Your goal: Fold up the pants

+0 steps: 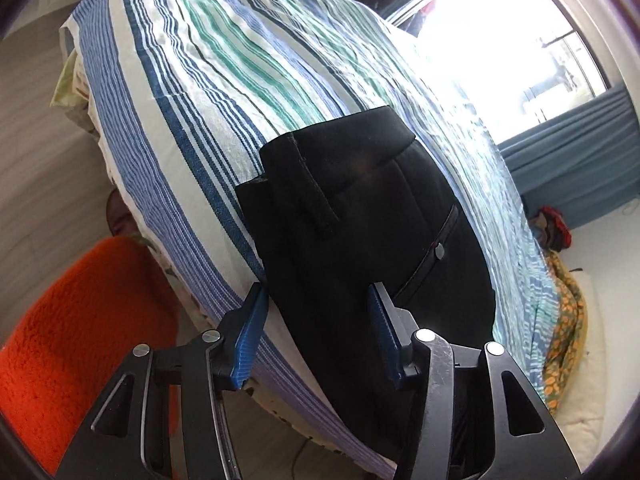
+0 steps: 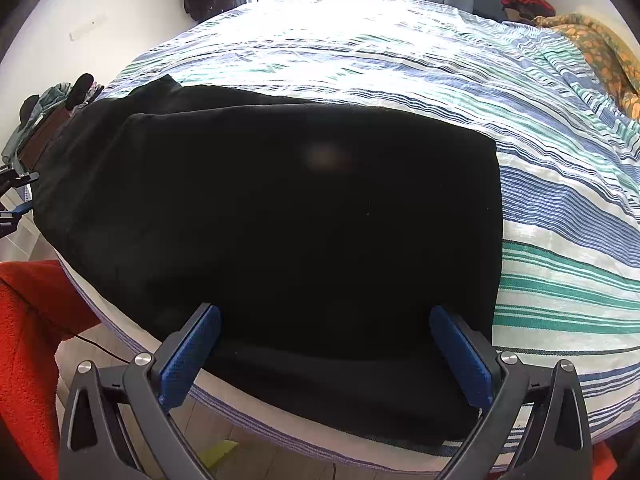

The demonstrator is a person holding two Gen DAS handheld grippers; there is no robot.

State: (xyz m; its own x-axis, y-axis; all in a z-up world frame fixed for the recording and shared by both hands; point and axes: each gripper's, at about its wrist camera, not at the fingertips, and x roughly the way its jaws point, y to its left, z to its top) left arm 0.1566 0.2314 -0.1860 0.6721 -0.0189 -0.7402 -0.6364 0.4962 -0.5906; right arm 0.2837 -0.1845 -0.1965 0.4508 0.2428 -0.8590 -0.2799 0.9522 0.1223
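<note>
Black pants [image 1: 360, 216] lie folded flat on the striped bedsheet [image 1: 192, 92], near the bed's edge. In the left wrist view their waistband end with a belt loop and a pocket button shows. My left gripper [image 1: 318, 300] is open, its blue pads just above the near part of the pants. In the right wrist view the pants [image 2: 280, 208] fill the middle as a wide dark slab, one layer folded over another. My right gripper [image 2: 324, 324] is open, its pads spread over the near edge of the pants. The left gripper's tip [image 2: 16, 196] shows at the far left.
An orange fluffy rug or cushion [image 1: 72, 344] lies on the wooden floor beside the bed. A yellow-orange patterned blanket [image 2: 600, 48] is heaped at the bed's far side. A bright window with blue curtains [image 1: 580, 168] is behind. Clothes hang at the left [image 2: 40, 120].
</note>
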